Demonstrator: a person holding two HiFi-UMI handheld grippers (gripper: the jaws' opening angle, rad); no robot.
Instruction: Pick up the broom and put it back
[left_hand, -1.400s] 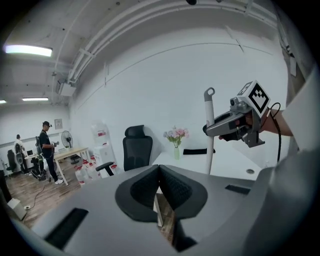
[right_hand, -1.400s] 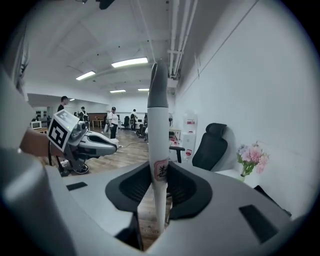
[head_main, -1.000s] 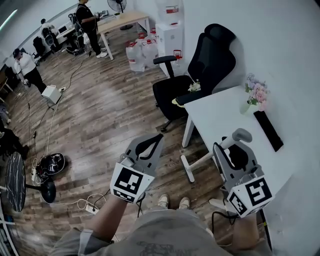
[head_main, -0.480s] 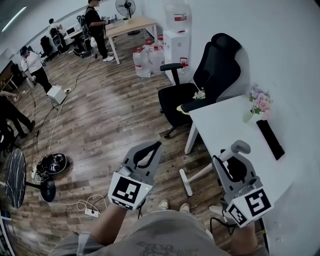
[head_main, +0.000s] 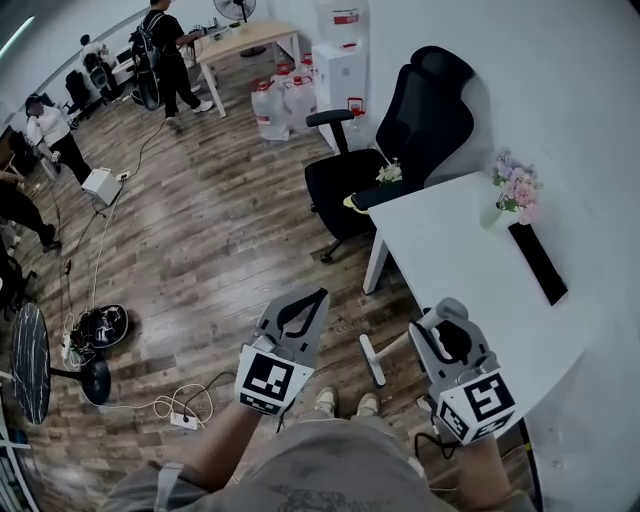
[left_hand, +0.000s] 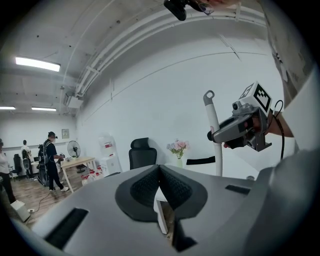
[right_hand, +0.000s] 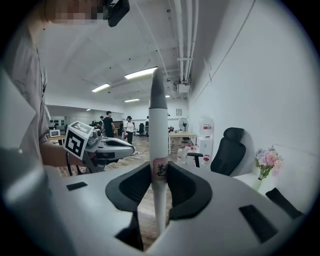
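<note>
1. Over the last second both claws have sunk in the head view and drawn nearer the person's body. The right claw (head_main: 437, 328) has dropped more, so the grey cap of the broom (head_main: 448, 311) now sits lower against the edge of the worktop (head_main: 470, 250).
2. The right claw (right_hand: 159, 172) is closed narrow on the broom's pole (right_hand: 158, 130). Its pads press on either side at a small sticker (right_hand: 160, 170), and the grip looks unchanged. The pole stands upright, just beside the worktop.
3. The left claw (left_hand: 159, 170) has its pads together at the tips with nothing between them. It hovers beside the right claw, apart from the broom.
4. The pick-up looks done, and the lowering suggests the putting-back is near. Where the broom belongs cannot be told from these views.
5. The pole is round, smooth and glossy white, probably plastic or painted metal. It ends in a tapered grey cap with a hanging loop (left_hand: 208, 95). The pads are black and ribbed, like rubber. So slick a pole could twist or slide in them if knocked.
6. The brush end is out of view.
7. The floor (head_main: 200, 230) is shiny wood-grain plank, the worktop is flat matt white, and the chair (head_main: 400, 150) is black and padded.
</note>
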